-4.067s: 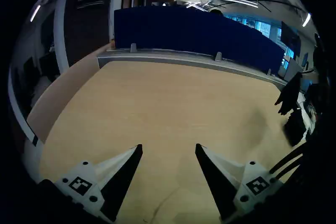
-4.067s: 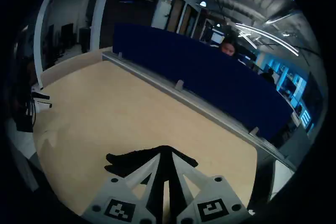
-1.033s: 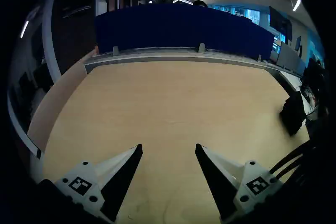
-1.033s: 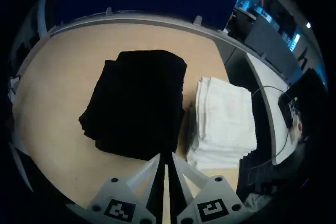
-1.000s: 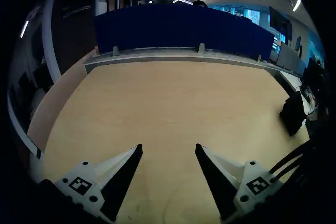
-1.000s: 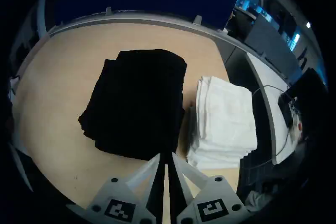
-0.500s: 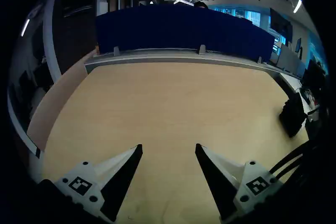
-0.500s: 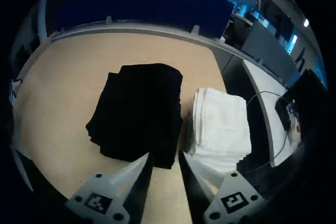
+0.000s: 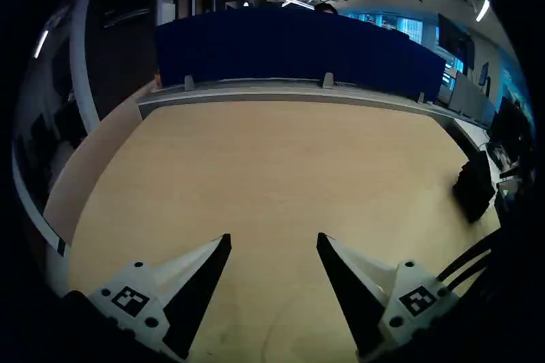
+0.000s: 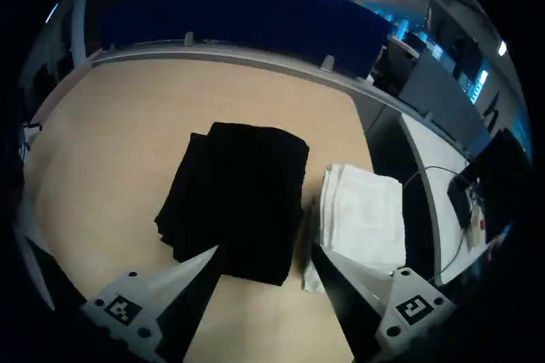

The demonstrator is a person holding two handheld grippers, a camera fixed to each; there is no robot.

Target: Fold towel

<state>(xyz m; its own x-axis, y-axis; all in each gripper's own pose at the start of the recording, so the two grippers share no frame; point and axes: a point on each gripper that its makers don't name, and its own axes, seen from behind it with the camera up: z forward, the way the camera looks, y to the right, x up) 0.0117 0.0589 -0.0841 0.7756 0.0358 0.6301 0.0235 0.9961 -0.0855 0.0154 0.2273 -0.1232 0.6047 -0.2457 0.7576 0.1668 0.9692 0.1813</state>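
Black towel (image 10: 238,193) lies just beyond right gripper (image 10: 267,246).

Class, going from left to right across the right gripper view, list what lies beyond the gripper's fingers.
In order: folded black towels → folded white towels → neighbouring white desk.

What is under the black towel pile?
The black towel pile lies on the wooden table, beside the white towels. Whatever sits beneath it is covered.
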